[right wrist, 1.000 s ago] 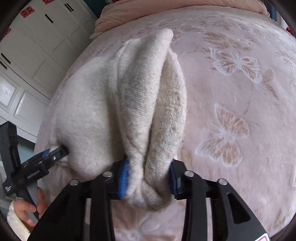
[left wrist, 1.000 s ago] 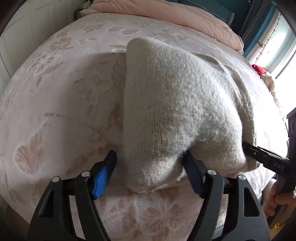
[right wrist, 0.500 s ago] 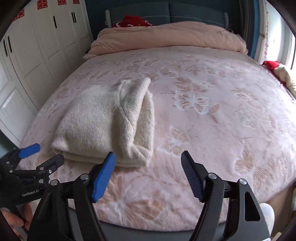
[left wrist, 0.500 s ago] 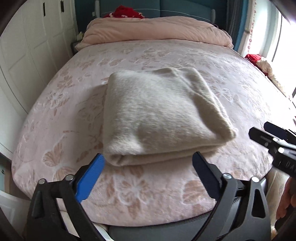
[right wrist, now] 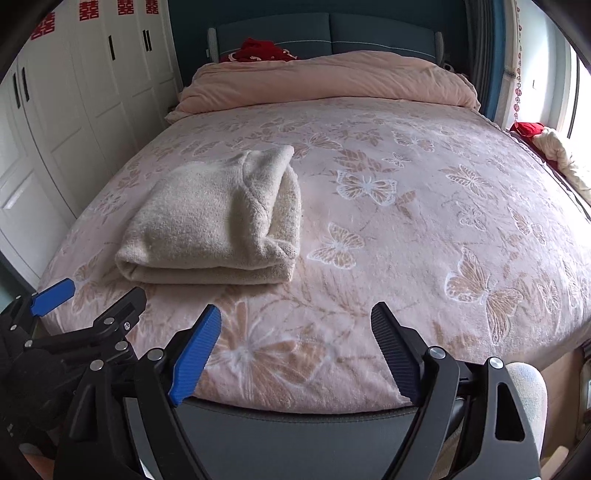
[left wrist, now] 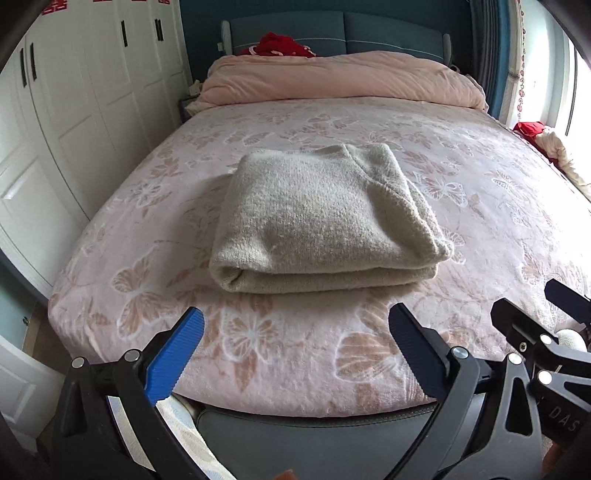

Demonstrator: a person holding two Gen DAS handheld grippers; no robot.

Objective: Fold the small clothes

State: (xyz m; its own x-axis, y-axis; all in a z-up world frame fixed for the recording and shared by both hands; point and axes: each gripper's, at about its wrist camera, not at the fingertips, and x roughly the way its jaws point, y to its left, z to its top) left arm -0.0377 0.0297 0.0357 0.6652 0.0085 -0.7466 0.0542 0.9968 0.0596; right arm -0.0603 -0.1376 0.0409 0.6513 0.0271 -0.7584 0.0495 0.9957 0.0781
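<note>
A cream knitted garment (left wrist: 317,221) lies folded in a thick rectangle on the pink butterfly bedspread (left wrist: 480,206), near the bed's foot and left of its middle. It also shows in the right wrist view (right wrist: 214,225). My left gripper (left wrist: 295,332) is open and empty, hanging over the bed's foot edge, short of the garment. My right gripper (right wrist: 295,332) is open and empty, to the right of the garment and back from it. The left gripper also shows in the right wrist view (right wrist: 88,299).
A rolled pink duvet (left wrist: 343,79) lies along the blue headboard (left wrist: 332,33) with a red item (left wrist: 280,44) behind it. White wardrobe doors (left wrist: 74,110) stand close on the left. Red and cream cloth (right wrist: 546,144) lies by the window at right.
Both grippers let go of the garment, opened and pulled back toward the bed's foot. The garment now rests folded on the bedspread.
</note>
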